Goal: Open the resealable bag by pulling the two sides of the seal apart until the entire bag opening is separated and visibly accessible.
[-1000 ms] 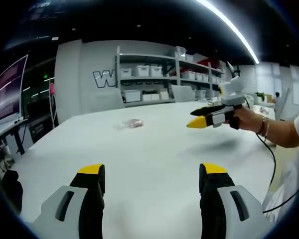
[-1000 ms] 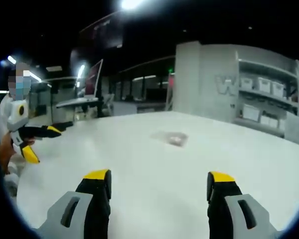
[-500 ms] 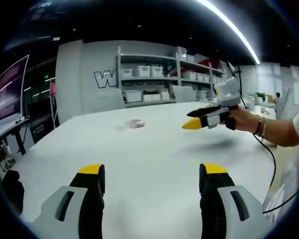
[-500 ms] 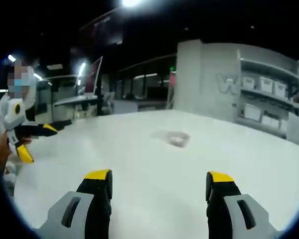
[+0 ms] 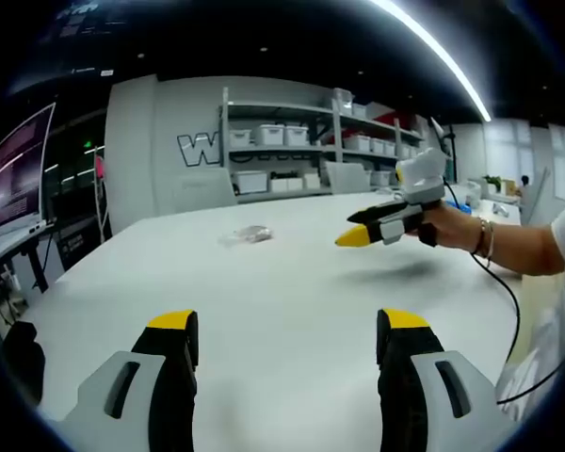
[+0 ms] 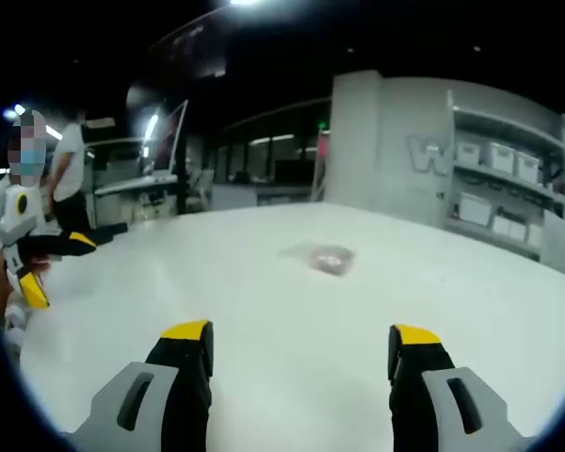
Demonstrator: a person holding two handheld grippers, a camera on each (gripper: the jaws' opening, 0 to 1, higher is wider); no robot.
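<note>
You have one resealable bag (image 5: 248, 234) on one white table (image 5: 292, 292), two grippers, the left gripper (image 5: 284, 341) and the right gripper (image 6: 299, 348), and one shelving unit (image 5: 311, 146) behind.

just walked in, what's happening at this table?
A person holds a hand-held gripper in each hand over a white table. A small clear resealable bag with something pinkish inside lies flat on the table, ahead of both and untouched. The left hand-held gripper has its jaws open and empty. The right hand-held gripper is open too, held in the air and aimed toward the bag. Nothing is grasped yet, and the seal has not been pulled.
</note>
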